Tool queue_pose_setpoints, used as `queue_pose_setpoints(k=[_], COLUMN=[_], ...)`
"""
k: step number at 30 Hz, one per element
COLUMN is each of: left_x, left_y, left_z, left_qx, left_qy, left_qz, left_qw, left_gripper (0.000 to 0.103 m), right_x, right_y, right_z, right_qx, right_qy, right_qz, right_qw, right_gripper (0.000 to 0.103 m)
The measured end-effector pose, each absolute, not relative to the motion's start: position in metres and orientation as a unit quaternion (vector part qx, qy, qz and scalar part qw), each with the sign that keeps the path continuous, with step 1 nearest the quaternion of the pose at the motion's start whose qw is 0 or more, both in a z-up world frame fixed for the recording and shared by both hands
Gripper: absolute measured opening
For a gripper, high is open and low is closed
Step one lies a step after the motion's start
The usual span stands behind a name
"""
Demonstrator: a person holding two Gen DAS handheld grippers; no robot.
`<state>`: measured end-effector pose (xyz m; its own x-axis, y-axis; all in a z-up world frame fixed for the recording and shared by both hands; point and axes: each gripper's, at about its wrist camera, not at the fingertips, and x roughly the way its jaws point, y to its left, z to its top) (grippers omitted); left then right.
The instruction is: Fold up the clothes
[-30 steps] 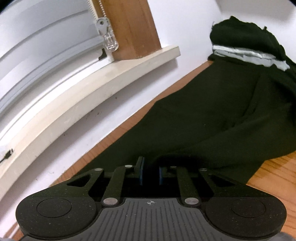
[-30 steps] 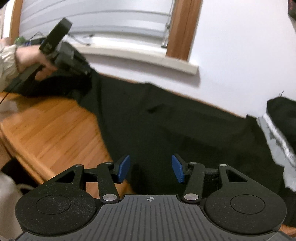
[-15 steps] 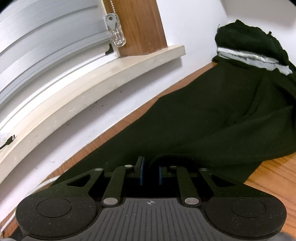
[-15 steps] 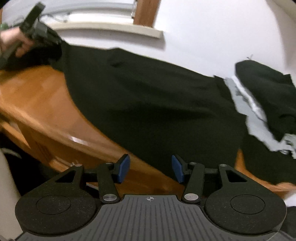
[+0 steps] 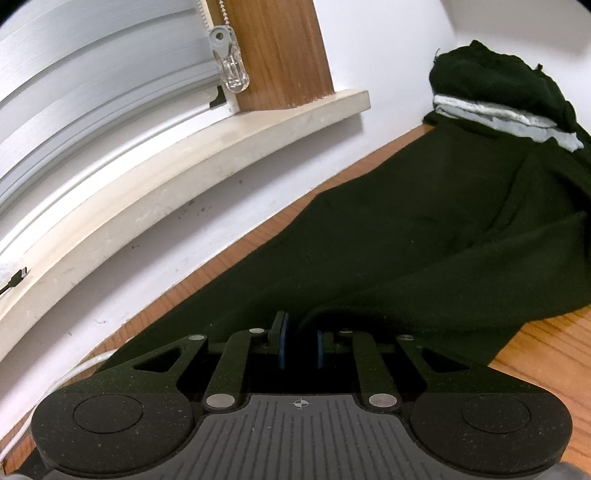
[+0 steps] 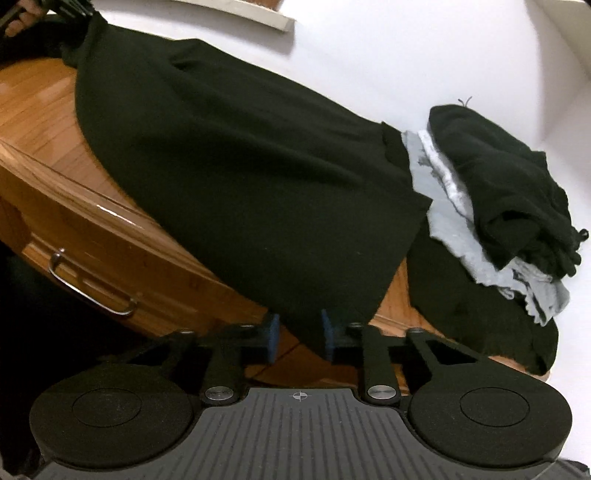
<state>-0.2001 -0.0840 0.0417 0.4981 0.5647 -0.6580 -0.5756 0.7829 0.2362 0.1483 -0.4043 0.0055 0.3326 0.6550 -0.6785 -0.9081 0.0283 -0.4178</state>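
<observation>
A large black garment [image 5: 406, 236] lies spread along the wooden table [image 6: 33, 110] beside the wall. My left gripper [image 5: 301, 343] is shut on its near end, with the cloth bunched between the blue pads. The right wrist view shows the same garment [image 6: 240, 166] reaching from the person's hand [image 6: 20, 16] at the far top left down to a corner that hangs over the table's front edge. My right gripper [image 6: 299, 334] stands at that corner. Its jaws are narrowed around the cloth but still open, and wood shows beside the left pad.
A pile of black and grey clothes [image 6: 498, 192] sits against the wall at the table's right end, also seen as the pile [image 5: 498, 92] in the left wrist view. A drawer handle [image 6: 92, 288] is below the table edge. A window sill [image 5: 184, 166], blind cord [image 5: 229, 59] and white cable [image 5: 74, 373] lie left.
My right gripper has dropped to the garment's front corner at the table edge, and its jaws have narrowed. The left gripper has kept its hold and shifted slightly.
</observation>
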Motion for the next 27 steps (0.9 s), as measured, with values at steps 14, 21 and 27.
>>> queue_pose_setpoints(k=[14,21,27], left_x=[-0.224,-0.231,-0.210], left_y=[-0.103,-0.082,-0.012], left_z=[0.083,0.122,0.093], left_qx=[0.005,0.001,-0.045], left_qy=[0.339,0.310,0.346], left_qz=[0.293,0.300,0.342], left_qw=[0.894,0.902,0.872], left_gripper=[0.009,0.007,0.023], right_x=[0.175,0.193,0.229], right_y=[-0.415,-0.351,-0.206], right_z=[0.140,0.203,0.195], right_qx=[-0.320,-0.311,-0.306], right_qy=[0.029,-0.016,0.003], right_qz=[0.509,0.500,0.475], right_qw=[0.798,0.808,0.825], right_gripper=[0.002,0.001,0.036])
